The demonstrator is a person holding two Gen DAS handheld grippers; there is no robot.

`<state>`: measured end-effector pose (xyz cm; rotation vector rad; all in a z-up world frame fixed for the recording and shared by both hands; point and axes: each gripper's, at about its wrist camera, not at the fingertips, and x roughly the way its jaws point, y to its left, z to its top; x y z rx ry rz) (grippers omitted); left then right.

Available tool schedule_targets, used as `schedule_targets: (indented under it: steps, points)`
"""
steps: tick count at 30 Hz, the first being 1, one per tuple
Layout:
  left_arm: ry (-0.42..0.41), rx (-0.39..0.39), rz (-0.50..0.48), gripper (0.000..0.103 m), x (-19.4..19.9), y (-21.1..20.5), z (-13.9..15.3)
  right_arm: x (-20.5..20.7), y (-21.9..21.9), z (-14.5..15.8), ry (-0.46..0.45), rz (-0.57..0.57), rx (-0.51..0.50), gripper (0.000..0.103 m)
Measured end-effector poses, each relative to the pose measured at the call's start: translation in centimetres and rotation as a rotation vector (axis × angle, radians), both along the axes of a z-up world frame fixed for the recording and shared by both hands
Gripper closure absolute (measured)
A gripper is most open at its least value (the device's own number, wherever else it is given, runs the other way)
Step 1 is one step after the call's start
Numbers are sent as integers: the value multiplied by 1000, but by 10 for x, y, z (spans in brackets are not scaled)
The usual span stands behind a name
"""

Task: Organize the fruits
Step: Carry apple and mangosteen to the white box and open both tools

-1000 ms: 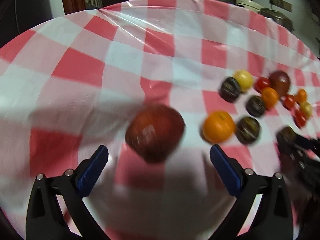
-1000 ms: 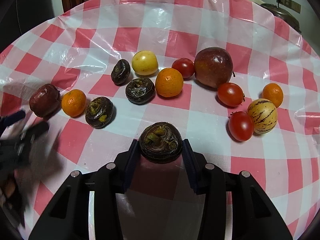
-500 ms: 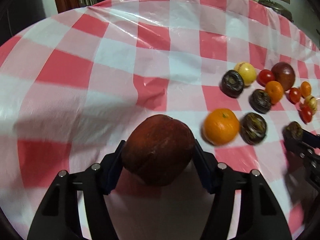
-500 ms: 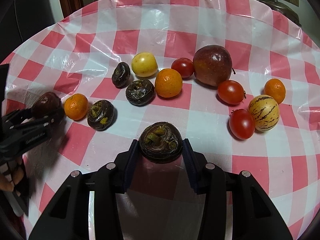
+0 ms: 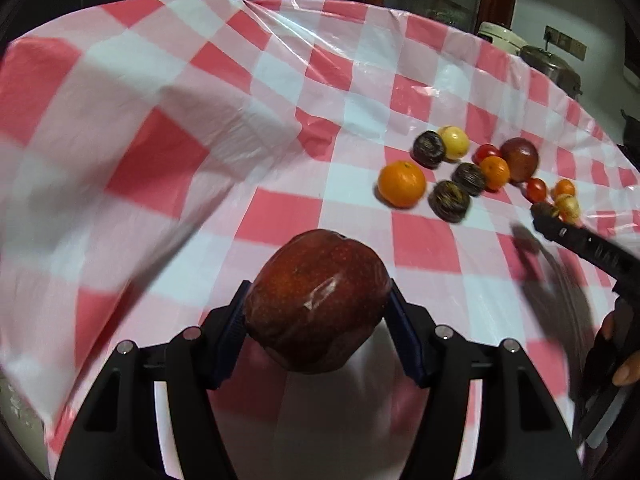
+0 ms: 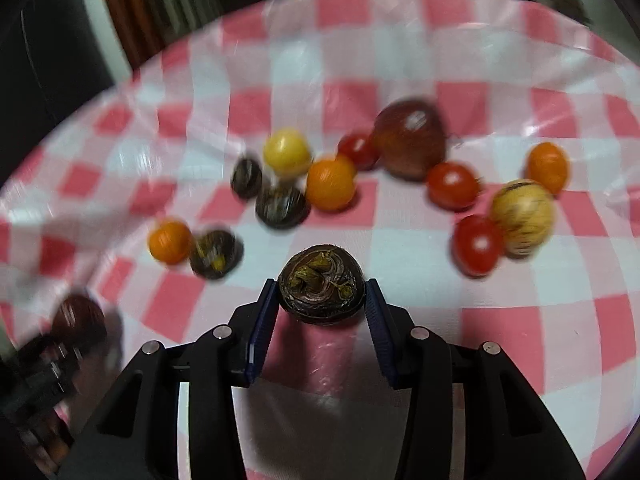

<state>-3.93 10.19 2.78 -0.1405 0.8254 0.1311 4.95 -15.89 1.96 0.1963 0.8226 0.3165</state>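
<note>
Left gripper (image 5: 318, 320): clamped on the red apple (image 5: 318, 304), blue pads pressed to both its sides; the apple sits up off the cloth, close to the lens.
Right gripper (image 6: 321, 300): closed on a dark water chestnut (image 6: 321, 290), green-yellow sprout stub facing the camera, held above the cloth.
Cloth (image 5: 168, 152): red-and-white check under clear plastic, wrinkled on the left, covering the whole table.
Containers: no bowl, basket or tray shows in either view; every loose fruit lies straight on the cloth.
Left-hand cluster: an orange (image 6: 170, 241) just beside a chestnut (image 6: 216, 254); two more chestnuts (image 6: 282, 206) behind them, next to a yellow fruit (image 6: 287, 152).
Middle: a second orange (image 6: 331, 184) touching a small tomato (image 6: 357, 150), which sits against a big dark-red apple (image 6: 410, 144).
Right-hand cluster: two tomatoes (image 6: 452, 186), a striped yellow melon-like fruit (image 6: 522, 216) touching the nearer one, and a small orange (image 6: 547, 166) behind it.
Cross-view: from the left wrist, the right gripper reaches in at the right edge with its chestnut at the tip; fingertips (image 5: 624, 372) of the holder show there.
Sharpness: the right wrist view is motion-blurred, so fine detail on the loose fruit cannot be told.
Background: a metal pot (image 5: 552, 68) and a pale appliance beyond the table's far edge.
</note>
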Motion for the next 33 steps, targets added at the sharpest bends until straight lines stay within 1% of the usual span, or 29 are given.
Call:
schedule_targets:
  steps: [2, 3, 6, 8, 13, 19, 22, 24, 28, 32, 33]
  points:
    - [-4, -8, -12, 39, -20, -3, 1, -17, -11, 5, 21, -34, 63, 59]
    - [-5, -16, -17, 39, -27, -4, 1, -33, -15, 10, 15, -36, 91, 59]
    - [-18, -21, -43, 39, -52, -12, 3, -76, -23, 22, 0, -31, 109, 59]
    - [-29, -15, -64, 39, -67, -18, 6, -103, -31, 28, -3, -31, 107, 59]
    - [-56, -21, -141, 39, -102, -47, 15, -172, -60, 33, -17, -50, 38, 59]
    - [-81, 24, -300, 39, -147, -110, 27, -244, -101, 32, -21, -82, -16, 59]
    - [-81, 31, -385, 39, -171, -142, 28, -284, -128, 33, -34, -105, -23, 59]
    - [-78, 29, -443, 39, -187, -164, 29, -312, -145, 34, -51, -125, -46, 59]
    - [-113, 33, -540, 39, -216, -198, 37, -363, -186, 31, -74, -198, -58, 59]
    - [-163, 49, -656, 39, -243, -235, 48, -411, -230, 23, -84, -312, -47, 59]
    - [-176, 54, -698, 39, -251, -247, 50, -423, -243, 19, -84, -351, -52, 59]
